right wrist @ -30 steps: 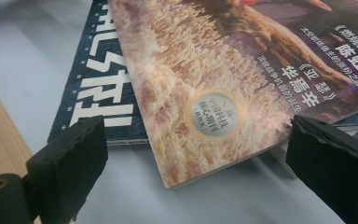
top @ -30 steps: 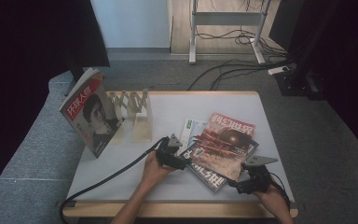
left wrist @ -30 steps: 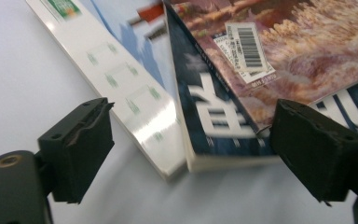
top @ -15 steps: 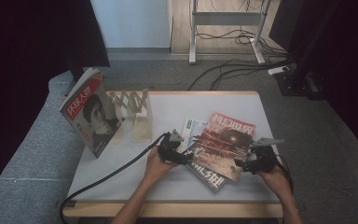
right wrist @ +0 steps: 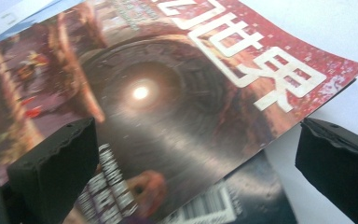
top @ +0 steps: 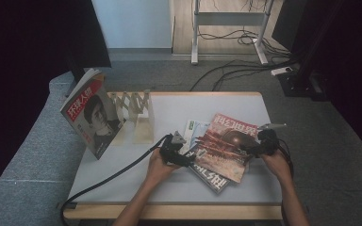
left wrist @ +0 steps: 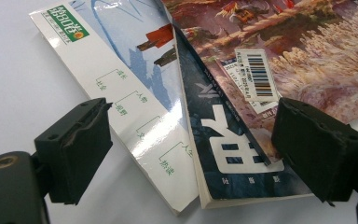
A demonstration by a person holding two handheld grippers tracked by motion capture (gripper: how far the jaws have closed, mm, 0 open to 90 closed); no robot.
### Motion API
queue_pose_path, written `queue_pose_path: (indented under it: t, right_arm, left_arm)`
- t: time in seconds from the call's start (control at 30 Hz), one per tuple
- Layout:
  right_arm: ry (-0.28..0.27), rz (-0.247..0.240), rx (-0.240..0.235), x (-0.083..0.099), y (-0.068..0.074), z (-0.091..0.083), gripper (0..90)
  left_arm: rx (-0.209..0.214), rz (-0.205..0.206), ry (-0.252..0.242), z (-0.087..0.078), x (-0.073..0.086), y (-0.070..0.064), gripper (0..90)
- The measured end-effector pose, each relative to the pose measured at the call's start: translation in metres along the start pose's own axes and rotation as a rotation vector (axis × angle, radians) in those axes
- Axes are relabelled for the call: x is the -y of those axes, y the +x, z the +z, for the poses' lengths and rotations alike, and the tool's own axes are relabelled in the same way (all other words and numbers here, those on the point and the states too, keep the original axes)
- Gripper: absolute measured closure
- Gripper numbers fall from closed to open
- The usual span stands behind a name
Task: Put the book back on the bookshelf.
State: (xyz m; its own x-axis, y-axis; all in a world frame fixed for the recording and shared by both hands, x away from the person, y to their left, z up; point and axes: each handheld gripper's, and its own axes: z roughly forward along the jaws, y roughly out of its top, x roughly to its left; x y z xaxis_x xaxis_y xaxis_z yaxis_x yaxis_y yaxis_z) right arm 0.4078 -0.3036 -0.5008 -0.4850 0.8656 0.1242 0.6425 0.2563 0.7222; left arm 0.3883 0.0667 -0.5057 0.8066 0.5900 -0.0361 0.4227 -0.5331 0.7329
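Three magazines lie stacked on the white table (top: 179,108). A red-covered magazine (top: 228,141) (right wrist: 168,93) is on top, a dark magazine (top: 209,175) (left wrist: 223,154) lies under it, and a white and blue magazine (top: 193,128) (left wrist: 135,107) is at the bottom. My left gripper (top: 186,153) (left wrist: 198,156) is open at the stack's left side, its jaws astride the near corners of the dark and white magazines. My right gripper (top: 253,147) (right wrist: 196,172) is open at the stack's right side, with the red cover's edge between its jaws.
A wooden slotted rack (top: 134,115) stands at the table's back left. A magazine with a portrait cover (top: 92,120) leans upright against the rack's left end. The left gripper's black cable (top: 108,176) trails across the table's front left.
My right gripper has moved from the table's front right corner up and left to the red magazine's right edge. The left gripper has stayed at the stack's left side.
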Motion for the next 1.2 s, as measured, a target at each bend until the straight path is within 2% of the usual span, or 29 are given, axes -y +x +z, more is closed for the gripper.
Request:
queue_pose_path:
  t: [0.17,0.5,0.73,0.9,1.07,1.2]
  right_arm:
    - [0.015,0.038,-0.010,0.000,-0.010,0.010,0.0]
    - [0.021,0.146,-0.093,0.004,-0.023,0.019,0.0]
    - [0.032,0.175,-0.146,0.001,-0.026,0.029,0.0]
    - [0.037,0.163,-0.136,-0.005,-0.027,0.031,0.6]
    - [-0.008,0.145,-0.086,-0.009,-0.027,0.023,16.1]
    - [-0.009,0.117,-0.061,-0.012,-0.026,0.020,25.0]
  left_arm:
    - [0.004,-0.004,0.001,0.000,0.000,0.000,11.8]
    - [0.002,0.001,-0.002,0.000,0.000,0.000,12.4]
    - [0.003,0.001,-0.003,0.000,0.000,0.000,12.4]
    - [0.001,0.000,-0.002,0.000,0.000,0.000,12.5]
    - [0.004,-0.004,0.000,0.000,0.000,0.000,12.4]
    - [0.008,-0.010,0.000,0.001,0.000,0.001,12.4]
